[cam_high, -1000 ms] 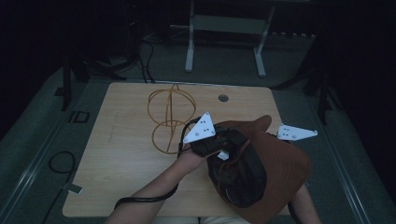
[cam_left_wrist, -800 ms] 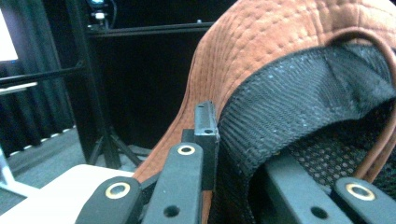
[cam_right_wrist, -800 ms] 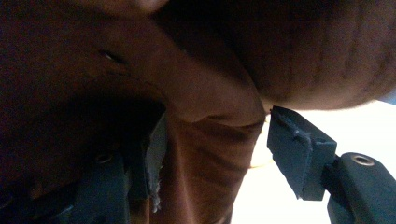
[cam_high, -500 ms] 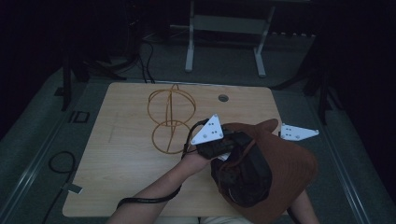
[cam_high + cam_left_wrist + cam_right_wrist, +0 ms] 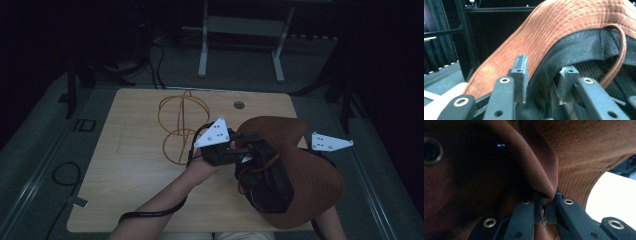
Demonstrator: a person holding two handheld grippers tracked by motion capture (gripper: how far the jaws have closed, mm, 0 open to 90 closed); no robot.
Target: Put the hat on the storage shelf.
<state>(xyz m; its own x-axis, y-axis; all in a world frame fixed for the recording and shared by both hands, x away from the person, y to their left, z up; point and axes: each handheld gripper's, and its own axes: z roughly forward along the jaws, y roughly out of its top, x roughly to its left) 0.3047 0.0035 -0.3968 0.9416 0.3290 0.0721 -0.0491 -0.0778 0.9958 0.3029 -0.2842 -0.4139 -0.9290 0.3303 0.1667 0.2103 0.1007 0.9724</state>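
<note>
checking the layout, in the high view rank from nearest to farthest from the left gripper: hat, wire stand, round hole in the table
From the left gripper:
1. Hat, right beside it, rim between its jaws.
2. Wire stand, just beyond on the left.
3. Round hole, near the table's far edge.

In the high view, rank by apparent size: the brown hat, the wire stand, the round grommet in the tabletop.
1. Brown hat, largest, though raised nearer the camera, which flatters it.
2. Wire stand, clearly smaller.
3. Round grommet, smallest by far.
</note>
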